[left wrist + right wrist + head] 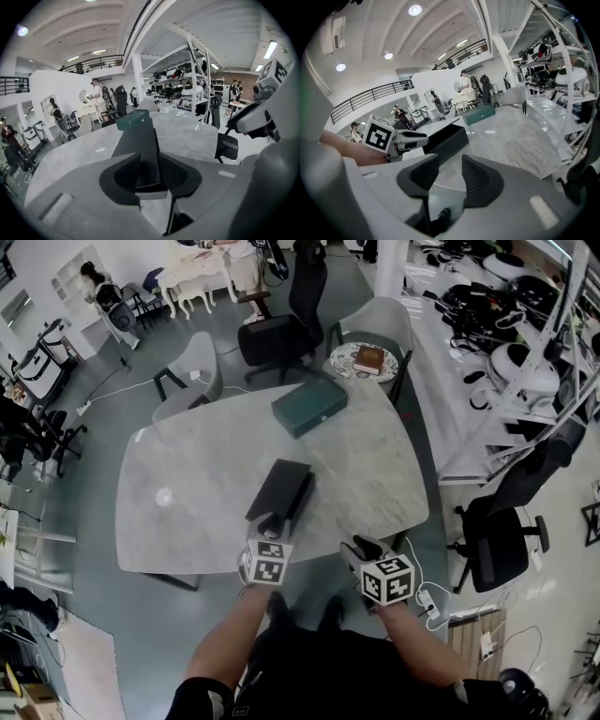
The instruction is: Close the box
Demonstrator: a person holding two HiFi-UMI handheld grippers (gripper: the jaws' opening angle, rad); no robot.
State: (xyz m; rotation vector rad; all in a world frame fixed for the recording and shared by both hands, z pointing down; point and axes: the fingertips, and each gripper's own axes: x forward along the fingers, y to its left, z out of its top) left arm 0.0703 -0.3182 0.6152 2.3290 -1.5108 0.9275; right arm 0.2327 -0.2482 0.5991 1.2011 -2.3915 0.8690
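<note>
Straddling the near end of the open dark box (281,493), the left gripper (270,524) has its fingers (123,177) spread apart with the box's end wall between them. They do not appear to press on the wall, so the box looks unheld. The right gripper (361,546) hangs at the counter (187,493) edge just right of it, fingers parted and empty. The box lies lengthwise near the front middle of the counter, its hollow facing up. The teal lid (309,405), which I take to be its cover, sits well apart from it toward the far side. The main risk, as I judge it, is that the light box skids or turns on the smooth marble if a finger nudges its wall while nothing pins it. That would leave it askew for the lid. Reaching past the box for the lid could also knock the tall end wall with a wrist or the marker cube. A lid brought down tilted or off-line would likely catch on one wall and jam instead of seating. Nothing else lies on the counter between box and lid, so the path is free. Beyond the far edge stand two grey chairs (192,371), a black office chair (281,329) and a round side table (345,367) carrying a brown book (368,358). A second office chair (502,540) and the white shelving (525,362) on the right stay well clear of the work.
</note>
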